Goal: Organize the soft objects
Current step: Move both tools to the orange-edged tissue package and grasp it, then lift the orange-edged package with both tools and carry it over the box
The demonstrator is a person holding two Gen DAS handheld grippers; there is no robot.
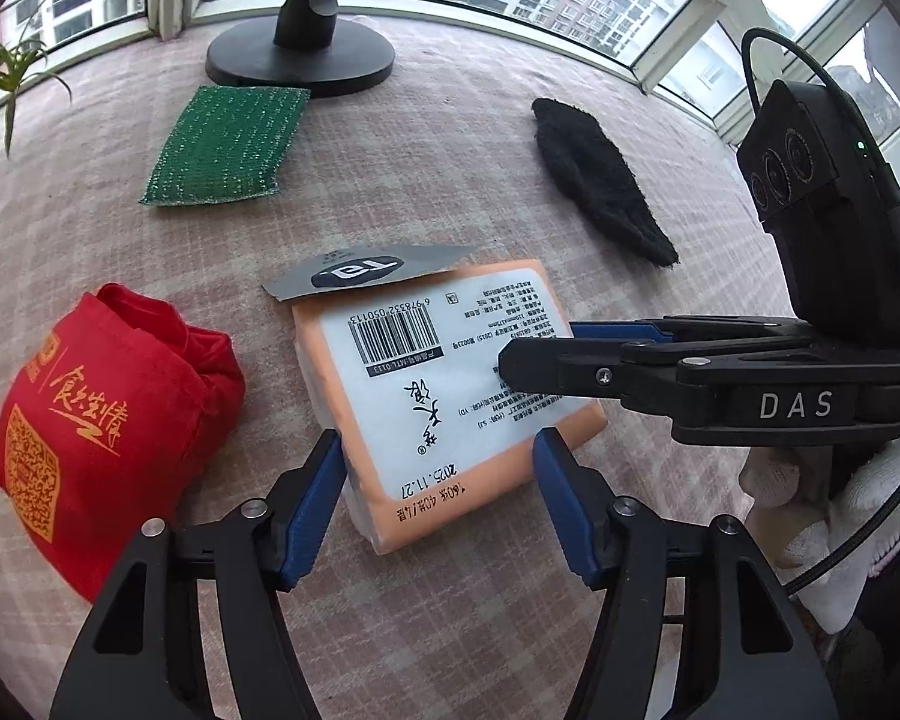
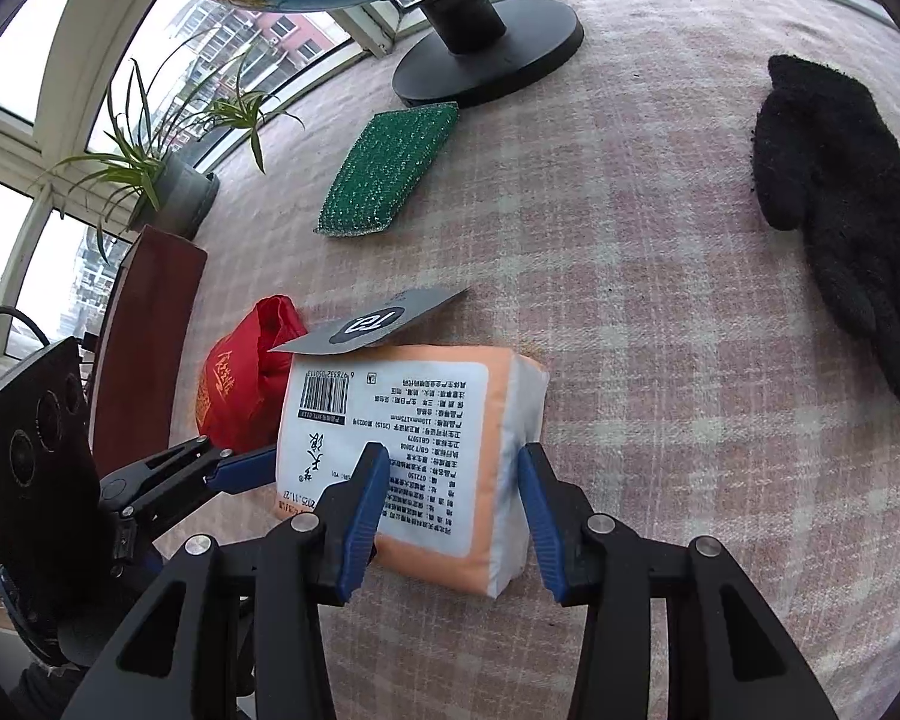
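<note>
An orange-and-white tissue pack (image 1: 450, 372) lies label up on the pink checked cloth. My left gripper (image 1: 438, 462) has its blue pads against the two sides of the pack's near corner. My right gripper (image 1: 540, 348) comes in from the right, one finger over the label and the other at the far edge. In the right wrist view that gripper (image 2: 450, 480) is shut on the pack (image 2: 420, 420), whose white side is dented. A red cloth bag (image 1: 108, 420) sits to the left, a green sponge (image 1: 228, 144) and a black glove (image 1: 600, 180) further back.
A grey card (image 1: 360, 270) pokes out from under the pack's far edge. A globe's black base (image 1: 300, 54) stands at the back by the windows. A potted plant (image 2: 168, 180) and a brown board (image 2: 150, 330) are at the table's left edge. A white-gloved hand (image 1: 840, 510) holds the right gripper.
</note>
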